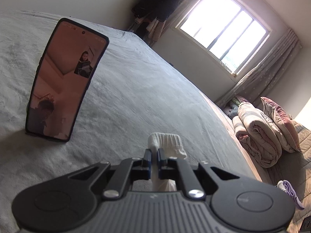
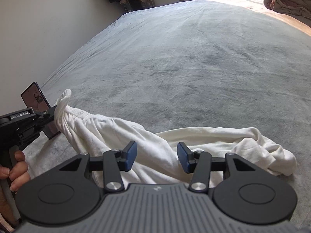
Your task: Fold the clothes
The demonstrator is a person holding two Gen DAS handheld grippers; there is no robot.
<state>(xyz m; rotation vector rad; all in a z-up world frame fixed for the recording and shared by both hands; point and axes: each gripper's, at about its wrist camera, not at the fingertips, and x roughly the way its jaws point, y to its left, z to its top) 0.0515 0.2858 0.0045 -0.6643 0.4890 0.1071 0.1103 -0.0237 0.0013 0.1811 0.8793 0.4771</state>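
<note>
In the left wrist view, the left gripper [image 1: 154,155] is pinching a bunched end of the white garment [image 1: 167,142] at the lower centre of the frame, its jaws pressed nearly together on the cloth; a ribbed edge is sticking up past the fingertips, so the bite looks shallow, and I judge that a sharp tug could be pulling the fabric free. A phone [image 1: 66,81] is standing propped upright on the grey bed [image 1: 145,89] at the left of the frame, near the gripper; a swing of the held cloth or of the gripper itself could be knocking it over. Rolled bedding [image 1: 258,134] is lying at the right edge, well apart.

In the right wrist view, the right gripper [image 2: 157,158] is hovering spread over the white garment [image 2: 147,145] at the lower centre, its blue pads touching nothing; the cloth is lying crumpled across the bed [image 2: 194,58] from the left gripper [image 2: 53,114] at the left edge to a loose heap at the lower right. Closing here could be catching several layers at once, or a mid-fold rather than an edge, so the fold would be coming out uneven; the heap at the right could also be dragging and twisting when lifted. A hand [image 2: 16,169] is holding the left gripper's handle at the lower left.
</note>
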